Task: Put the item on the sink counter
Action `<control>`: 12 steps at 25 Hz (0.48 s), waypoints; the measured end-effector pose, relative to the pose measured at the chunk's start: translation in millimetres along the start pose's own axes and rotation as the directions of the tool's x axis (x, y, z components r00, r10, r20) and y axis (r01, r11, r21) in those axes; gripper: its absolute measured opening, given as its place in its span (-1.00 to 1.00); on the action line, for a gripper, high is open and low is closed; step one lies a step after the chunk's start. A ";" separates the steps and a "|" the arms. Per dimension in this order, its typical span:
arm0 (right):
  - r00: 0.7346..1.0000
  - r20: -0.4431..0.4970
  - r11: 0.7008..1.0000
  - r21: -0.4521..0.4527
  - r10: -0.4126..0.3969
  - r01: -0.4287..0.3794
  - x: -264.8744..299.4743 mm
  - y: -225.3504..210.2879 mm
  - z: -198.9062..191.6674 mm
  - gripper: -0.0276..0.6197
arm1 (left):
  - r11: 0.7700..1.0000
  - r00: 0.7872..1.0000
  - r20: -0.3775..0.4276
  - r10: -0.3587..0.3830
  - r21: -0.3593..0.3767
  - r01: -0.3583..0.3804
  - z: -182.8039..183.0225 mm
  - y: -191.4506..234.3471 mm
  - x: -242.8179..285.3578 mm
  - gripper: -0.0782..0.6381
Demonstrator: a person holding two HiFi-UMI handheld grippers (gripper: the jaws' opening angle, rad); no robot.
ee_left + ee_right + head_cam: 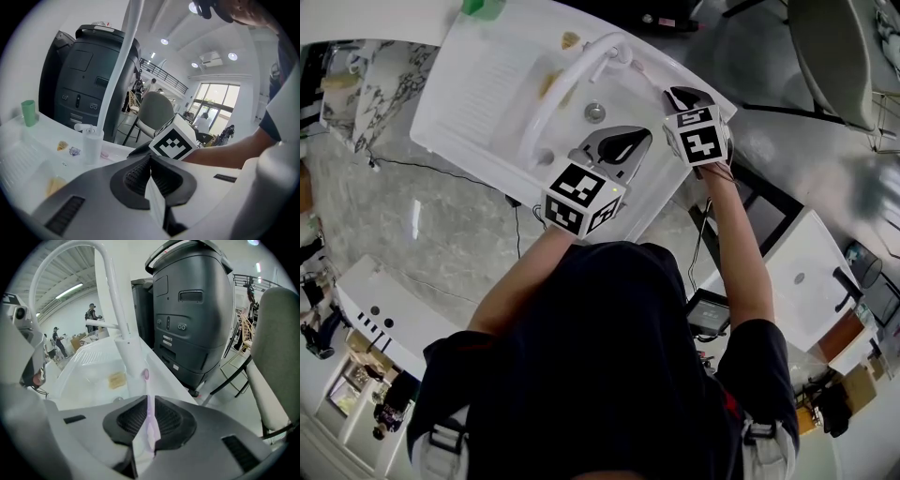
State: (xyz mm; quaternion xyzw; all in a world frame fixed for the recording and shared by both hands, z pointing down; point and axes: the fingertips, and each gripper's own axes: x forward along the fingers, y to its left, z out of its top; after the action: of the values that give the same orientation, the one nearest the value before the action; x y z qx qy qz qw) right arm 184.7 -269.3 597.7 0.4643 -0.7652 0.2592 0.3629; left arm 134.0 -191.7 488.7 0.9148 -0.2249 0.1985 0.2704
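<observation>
A big dark grey machine stands beyond the far edge of the white sink worktop. Only the two gripper views show it. The head view looks down instead on the ribbed drainer, the basin and the round metal drain. A tall white arched tap rises from the far rim and curves over the basin.

The left gripper hangs over the near right part of the basin. Its own view shows the black ribbed pads of this gripper pressed together with nothing between them.

The right gripper is at the far right corner of the worktop, close to the tap's base. In its own view the gripper is clamped on a thin pale pink toothbrush, whose head points at the tap's foot.

The left gripper view shows that toothbrush from the side, low over the rim just right of the tap's base; whether it touches the worktop cannot be told. That view also shows a small green plastic cup at the far left.
</observation>
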 end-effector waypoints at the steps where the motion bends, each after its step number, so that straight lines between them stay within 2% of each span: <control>1: 1.000 0.004 1.000 0.007 -0.005 0.005 -3.6 -0.8 -0.5 -0.72 | 1.000 1.000 -0.001 -0.006 0.005 0.006 0.6 -2.6 -0.3 -0.74; 12: 0.997 0.037 0.992 0.108 -0.063 0.058 -36.8 4.9 -14.2 -0.72 | 0.995 0.997 -0.015 -0.081 0.054 0.082 -0.8 -20.5 -11.2 -0.74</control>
State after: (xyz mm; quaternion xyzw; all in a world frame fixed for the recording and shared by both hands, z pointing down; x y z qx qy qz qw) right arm 196.0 -237.5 576.7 0.5113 -0.7429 0.2793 0.3296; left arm 135.3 -172.4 475.6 0.9290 -0.1802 0.1990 0.2547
